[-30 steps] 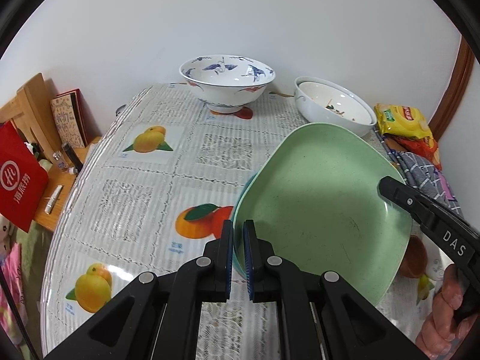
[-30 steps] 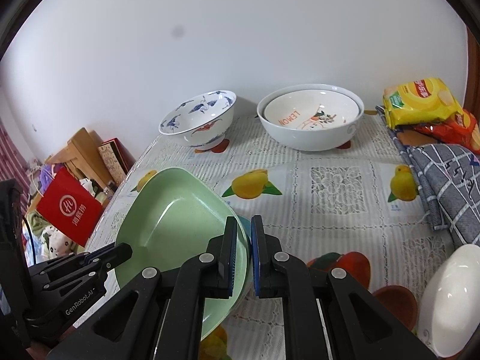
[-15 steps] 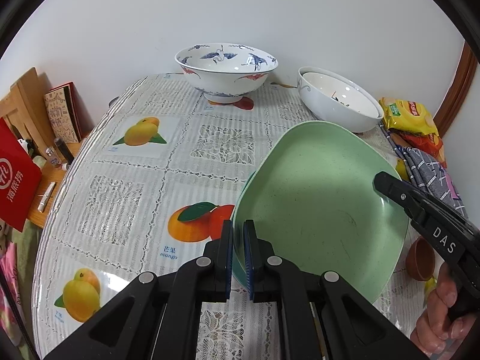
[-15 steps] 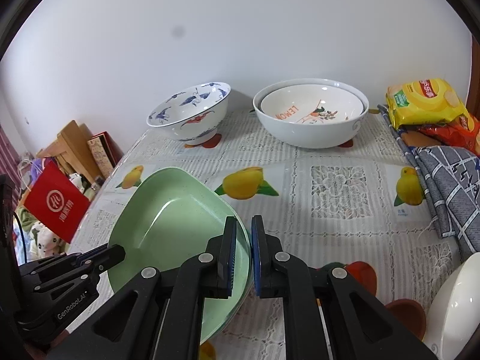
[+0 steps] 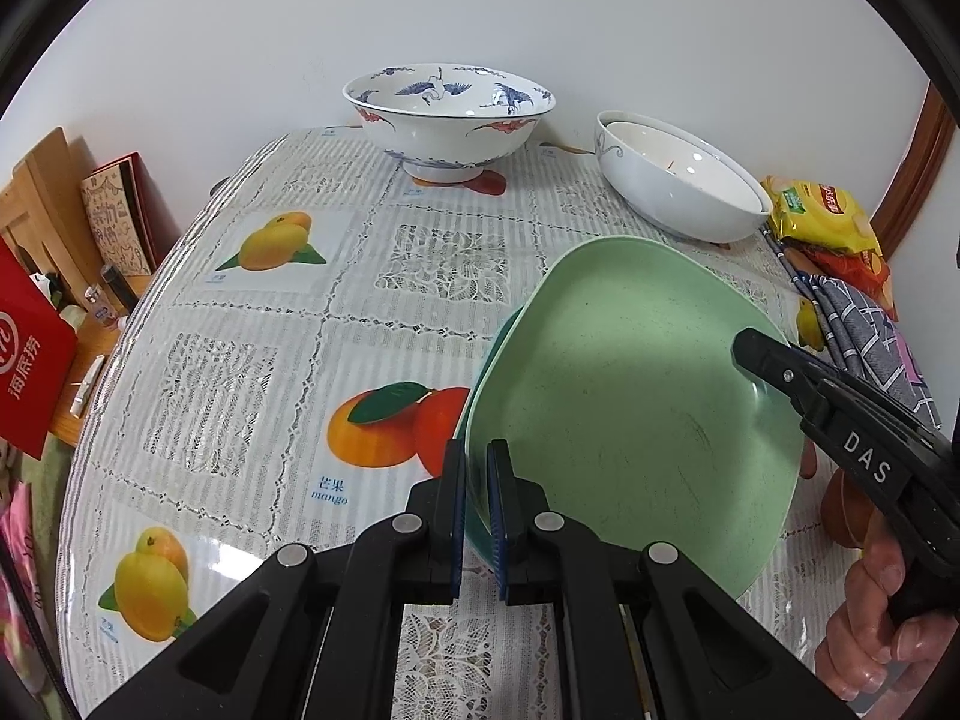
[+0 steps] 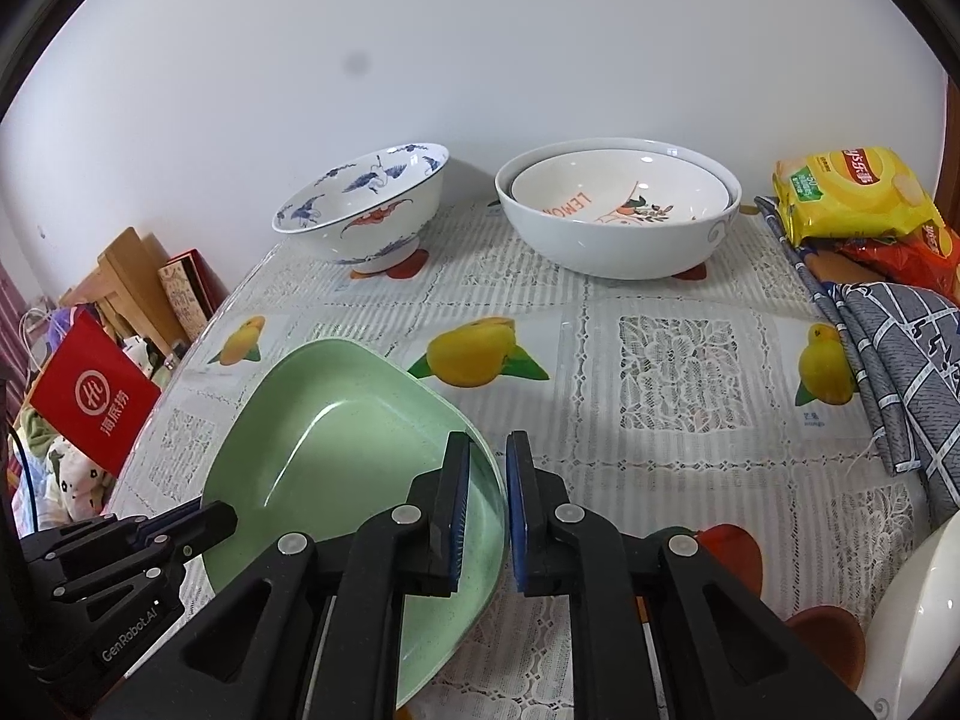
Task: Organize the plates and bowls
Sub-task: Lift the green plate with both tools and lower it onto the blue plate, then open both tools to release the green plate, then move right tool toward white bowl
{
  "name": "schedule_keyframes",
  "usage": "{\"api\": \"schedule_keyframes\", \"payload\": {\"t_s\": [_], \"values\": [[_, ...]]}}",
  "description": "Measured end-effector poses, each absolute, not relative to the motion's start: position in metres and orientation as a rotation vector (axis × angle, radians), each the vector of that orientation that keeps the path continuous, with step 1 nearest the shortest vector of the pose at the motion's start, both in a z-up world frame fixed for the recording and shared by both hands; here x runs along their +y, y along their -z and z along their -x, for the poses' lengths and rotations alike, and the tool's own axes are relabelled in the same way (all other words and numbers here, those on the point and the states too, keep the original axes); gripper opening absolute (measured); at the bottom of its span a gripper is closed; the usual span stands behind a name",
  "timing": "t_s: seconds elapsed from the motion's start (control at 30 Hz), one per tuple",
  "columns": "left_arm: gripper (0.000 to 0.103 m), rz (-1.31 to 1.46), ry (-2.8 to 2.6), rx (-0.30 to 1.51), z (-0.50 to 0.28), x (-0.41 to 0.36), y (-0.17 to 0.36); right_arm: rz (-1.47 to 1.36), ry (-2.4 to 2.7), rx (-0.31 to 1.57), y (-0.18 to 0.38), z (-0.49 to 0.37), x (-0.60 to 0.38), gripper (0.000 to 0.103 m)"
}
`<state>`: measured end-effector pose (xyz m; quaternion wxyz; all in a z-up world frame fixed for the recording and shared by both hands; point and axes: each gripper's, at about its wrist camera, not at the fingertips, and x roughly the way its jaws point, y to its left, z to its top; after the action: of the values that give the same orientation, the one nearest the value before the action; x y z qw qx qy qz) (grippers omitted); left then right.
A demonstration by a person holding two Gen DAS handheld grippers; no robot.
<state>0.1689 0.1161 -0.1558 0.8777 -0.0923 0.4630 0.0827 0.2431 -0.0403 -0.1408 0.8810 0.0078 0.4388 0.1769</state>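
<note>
Both grippers angled steeply down over table. Left gripper clamped on near rim of green plate, stacked on teal plate. Right gripper opening, pads straddling opposite rim, not pressing. Crane bowl and nested white bowls at far edge by wall; tablecloth between them and plates bare. Grey cloth at right edge.

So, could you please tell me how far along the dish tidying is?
Done: two white bowls sit nested. In hand: the green plate lies on a teal one; the left tool grips their rim while the right tool opens. Left: the crane-pattern bowl stands alone.
</note>
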Motion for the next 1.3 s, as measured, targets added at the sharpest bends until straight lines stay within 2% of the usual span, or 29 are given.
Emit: {"api": "schedule_keyframes", "payload": {"t_s": [0.13,0.23,0.33,0.47,0.6,0.77,1.0,1.03,1.13,1.3], "values": [[0.008,0.182,-0.177,0.981,-0.169,0.116,0.156,-0.049,-0.376,0.930,0.144,-0.245,-0.042,0.015],[0.020,0.190,-0.167,0.994,-0.169,0.116,0.155,-0.072,-0.379,0.927,0.144,-0.246,-0.045,0.019],[0.020,0.171,-0.177,0.991,-0.165,0.115,0.152,-0.090,-0.378,0.907,0.137,-0.244,-0.050,0.021],[0.021,0.155,-0.172,0.991,-0.159,0.112,0.146,-0.119,-0.367,0.893,0.126,-0.241,-0.060,0.032],[0.025,0.131,-0.160,0.972,-0.151,0.104,0.134,-0.130,-0.335,0.886,0.110,-0.232,-0.076,0.038],[0.025,0.111,-0.125,0.950,-0.142,0.086,0.122,-0.140,-0.231,0.805,0.074,-0.206,-0.108,0.046],[0.025,0.088,-0.067,0.920,-0.128,0.053,0.103,-0.113,-0.012,0.725,0.040,-0.171,-0.164,0.047],[0.025,0.088,-0.062,0.916,-0.126,0.049,0.101,-0.119,0.015,0.714,0.038,-0.165,-0.171,0.048],[0.025,0.080,-0.043,0.899,-0.120,0.035,0.096,-0.168,0.144,0.697,0.039,-0.139,-0.208,0.062],[0.025,0.080,-0.012,0.895,-0.115,0.008,0.095,-0.171,0.228,0.771,0.059,-0.111,-0.252,0.063]]}}
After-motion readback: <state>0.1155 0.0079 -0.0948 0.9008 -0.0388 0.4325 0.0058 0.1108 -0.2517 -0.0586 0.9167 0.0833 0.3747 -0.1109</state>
